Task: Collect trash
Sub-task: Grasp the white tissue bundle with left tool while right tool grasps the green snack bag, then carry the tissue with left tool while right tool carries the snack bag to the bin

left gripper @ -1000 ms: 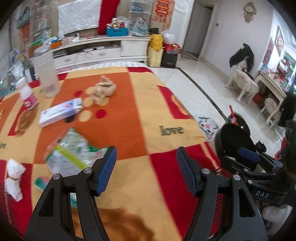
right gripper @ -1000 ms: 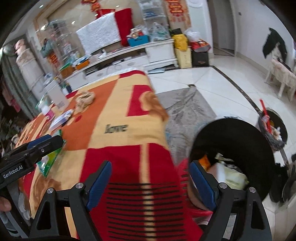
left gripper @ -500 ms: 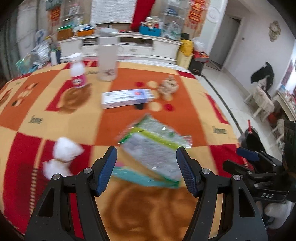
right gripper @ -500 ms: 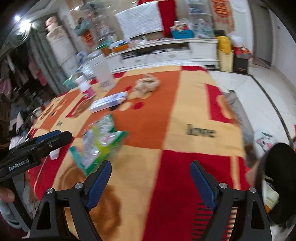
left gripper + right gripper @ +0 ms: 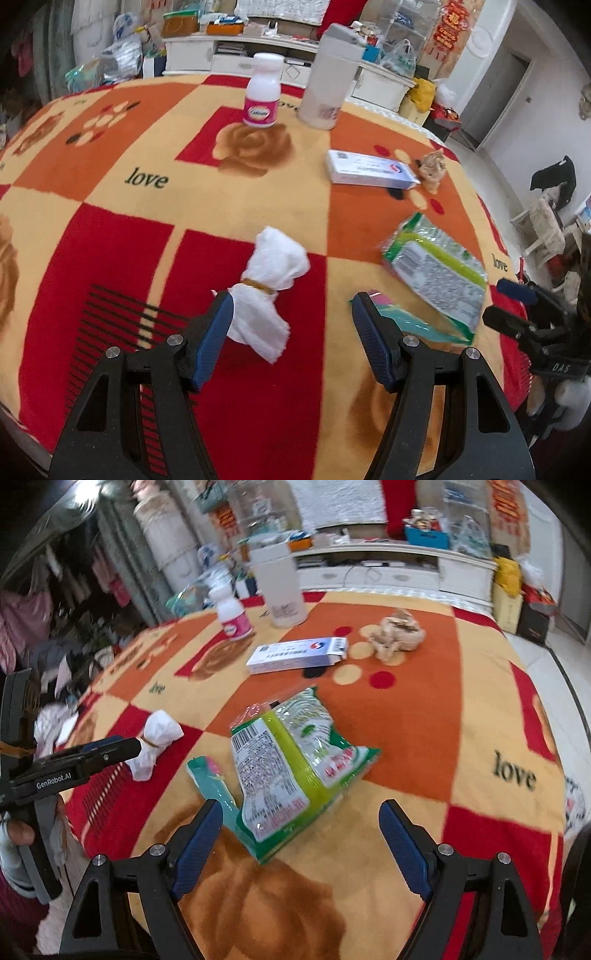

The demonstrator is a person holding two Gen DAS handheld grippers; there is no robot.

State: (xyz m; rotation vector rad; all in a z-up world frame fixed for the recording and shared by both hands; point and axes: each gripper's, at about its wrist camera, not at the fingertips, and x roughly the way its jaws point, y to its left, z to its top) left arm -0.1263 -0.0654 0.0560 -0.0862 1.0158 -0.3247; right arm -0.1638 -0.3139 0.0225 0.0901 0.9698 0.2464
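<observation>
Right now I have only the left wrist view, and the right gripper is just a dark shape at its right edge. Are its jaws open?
Observer: Yes. The right wrist view shows the right gripper wide open, with its pads pressing on nothing.
Operator: What is it aimed at?
Observer: The green wrapper. Its near end shows between the open fingers, barcode side up.
Operator: Any sign of the person?
Observer: A hand at that view's left edge holds the handle of the left gripper.
</observation>
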